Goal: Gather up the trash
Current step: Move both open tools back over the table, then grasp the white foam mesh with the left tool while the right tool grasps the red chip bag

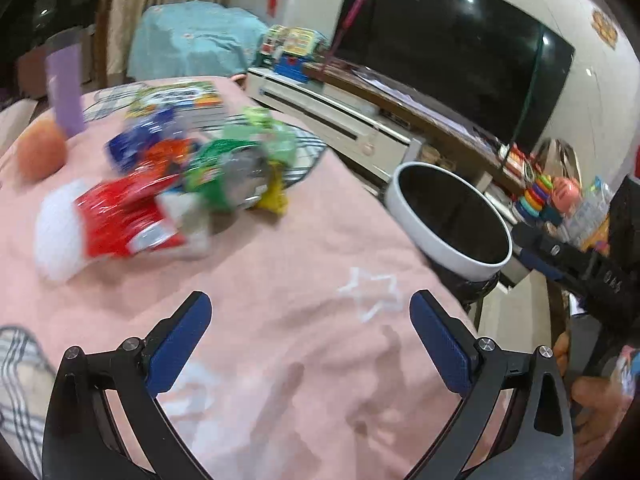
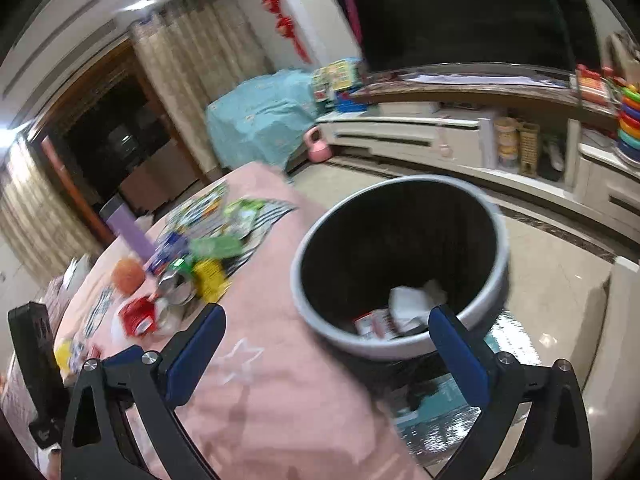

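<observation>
Pink cloth [image 1: 304, 248]: 1 orange [image 1: 40, 152], 1 bin [image 2: 400, 350] beside.

Heap of crumpled snack wrappers [image 1: 168, 184], red, green, blue, yellow, blurred, on pink-covered table, round white-rimmed trash bin [image 2: 496, 248] just beside table edge, dark inside, holding white paper [image 2: 412, 300] and red-and-white wrapper [image 2: 372, 322]

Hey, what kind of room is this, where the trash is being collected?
Most likely a home living room: a large television above a long low media cabinet, curtains by a doorway, and a table under a pink cloth.
</observation>
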`<state>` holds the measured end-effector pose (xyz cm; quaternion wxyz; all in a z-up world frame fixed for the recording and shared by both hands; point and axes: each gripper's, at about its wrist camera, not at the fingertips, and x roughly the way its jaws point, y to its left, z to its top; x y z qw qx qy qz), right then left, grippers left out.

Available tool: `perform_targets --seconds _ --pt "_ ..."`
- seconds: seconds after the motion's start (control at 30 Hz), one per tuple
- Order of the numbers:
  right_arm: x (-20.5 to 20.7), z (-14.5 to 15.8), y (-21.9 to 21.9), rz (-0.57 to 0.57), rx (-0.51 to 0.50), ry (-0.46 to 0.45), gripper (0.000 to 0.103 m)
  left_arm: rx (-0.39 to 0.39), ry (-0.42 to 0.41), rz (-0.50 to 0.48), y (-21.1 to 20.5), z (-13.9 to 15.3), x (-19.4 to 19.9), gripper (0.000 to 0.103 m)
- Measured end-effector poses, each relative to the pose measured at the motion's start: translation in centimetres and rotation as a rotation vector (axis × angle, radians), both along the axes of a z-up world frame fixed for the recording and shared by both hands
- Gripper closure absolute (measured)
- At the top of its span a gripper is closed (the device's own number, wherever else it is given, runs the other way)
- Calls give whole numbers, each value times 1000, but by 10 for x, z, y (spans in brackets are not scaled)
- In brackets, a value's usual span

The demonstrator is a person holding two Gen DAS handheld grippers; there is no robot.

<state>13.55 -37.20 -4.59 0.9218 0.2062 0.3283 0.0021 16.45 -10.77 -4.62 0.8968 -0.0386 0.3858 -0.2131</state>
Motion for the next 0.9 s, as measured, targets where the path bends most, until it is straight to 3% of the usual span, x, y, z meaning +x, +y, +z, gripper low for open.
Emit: perform_targets --seconds 0.2,0.5,0.63,0.9 --pt "0 -10 54 118 -5 -31 1 78 -58 132 53 1 -20 1" --pt "18 -23 121 265 102 1 1 73 -23 276 132 -9 -18 2" --pt "25 -23 155 315 17 16 1 45 -1 287 151 -13 -12 3" --pt "41 -28 185 356 -5 37 2 1 51 273 176 -21 24 24"
